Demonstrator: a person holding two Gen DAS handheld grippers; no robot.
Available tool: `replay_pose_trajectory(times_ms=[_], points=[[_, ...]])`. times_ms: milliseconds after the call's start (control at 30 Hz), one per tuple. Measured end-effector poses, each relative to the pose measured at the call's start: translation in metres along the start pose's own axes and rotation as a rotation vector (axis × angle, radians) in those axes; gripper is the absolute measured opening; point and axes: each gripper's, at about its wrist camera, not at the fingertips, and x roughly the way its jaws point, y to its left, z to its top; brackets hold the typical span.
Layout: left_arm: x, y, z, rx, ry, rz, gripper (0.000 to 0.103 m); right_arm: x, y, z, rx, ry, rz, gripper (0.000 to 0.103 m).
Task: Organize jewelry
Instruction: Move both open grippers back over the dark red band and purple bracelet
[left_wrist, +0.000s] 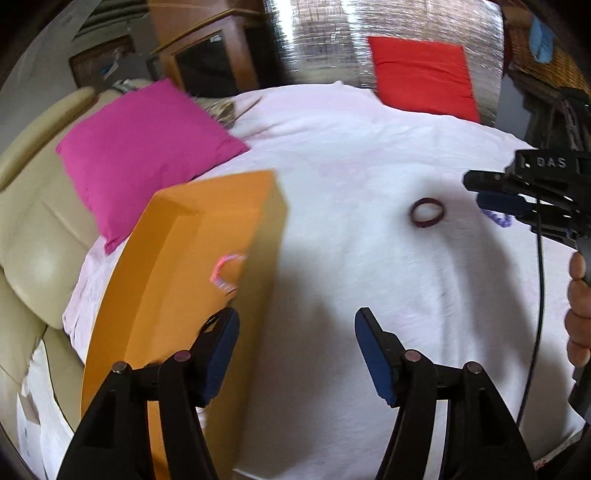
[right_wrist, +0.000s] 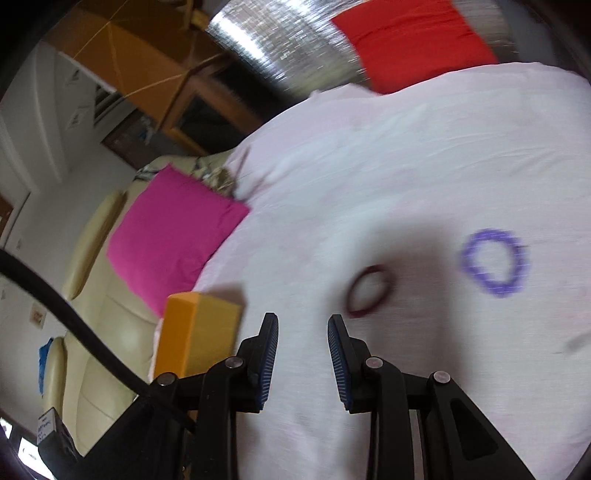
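Observation:
An orange box (left_wrist: 192, 280) lies on the white sheet at the left; a pink beaded bracelet (left_wrist: 225, 271) lies inside it. A dark maroon bangle (left_wrist: 427, 213) lies on the sheet, and a purple beaded bracelet (right_wrist: 493, 261) lies to its right. My left gripper (left_wrist: 295, 332) is open and empty, above the box's right wall. My right gripper (right_wrist: 303, 332) is open and empty, just left of and before the maroon bangle (right_wrist: 367, 291). The right gripper (left_wrist: 491, 195) shows in the left wrist view, partly hiding the purple bracelet (left_wrist: 498, 218). The box (right_wrist: 195, 328) shows in the right wrist view at the left.
A magenta cushion (left_wrist: 144, 155) lies at the sheet's far left and a red cushion (left_wrist: 424, 77) at the back. A cream leather sofa (left_wrist: 33, 229) runs along the left. A black cable (left_wrist: 537, 295) hangs at the right.

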Motion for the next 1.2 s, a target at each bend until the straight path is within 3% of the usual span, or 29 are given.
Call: replay_pose_trajectory(times_ms=[333, 600, 833, 933, 1000, 1200], points=[[-0.032, -0.064, 0.017, 0.093, -0.071, 0.004, 0.066, -0.058, -0.061, 0.012, 0.070, -0.050, -0.061, 0.031], [-0.080, -0.089, 0.018, 0.168, -0.141, 0.025, 0.066, -0.097, -0.060, 0.008, 0.053, -0.098, -0.089, 0.031], [-0.141, -0.088, 0.010, 0.209, -0.248, 0.033, 0.067, -0.130, -0.047, -0.011, 0.032, -0.149, -0.086, 0.031], [-0.165, -0.083, 0.006, 0.199, -0.292, 0.034, 0.078, -0.145, -0.042, -0.027, 0.020, -0.163, -0.090, 0.031], [-0.174, -0.081, 0.003, 0.190, -0.314, 0.031, 0.079, -0.153, -0.043, -0.038, 0.023, -0.166, -0.086, 0.031], [-0.158, -0.077, 0.007, 0.133, -0.285, -0.032, 0.079, -0.165, -0.056, -0.054, 0.045, -0.148, -0.088, 0.031]])
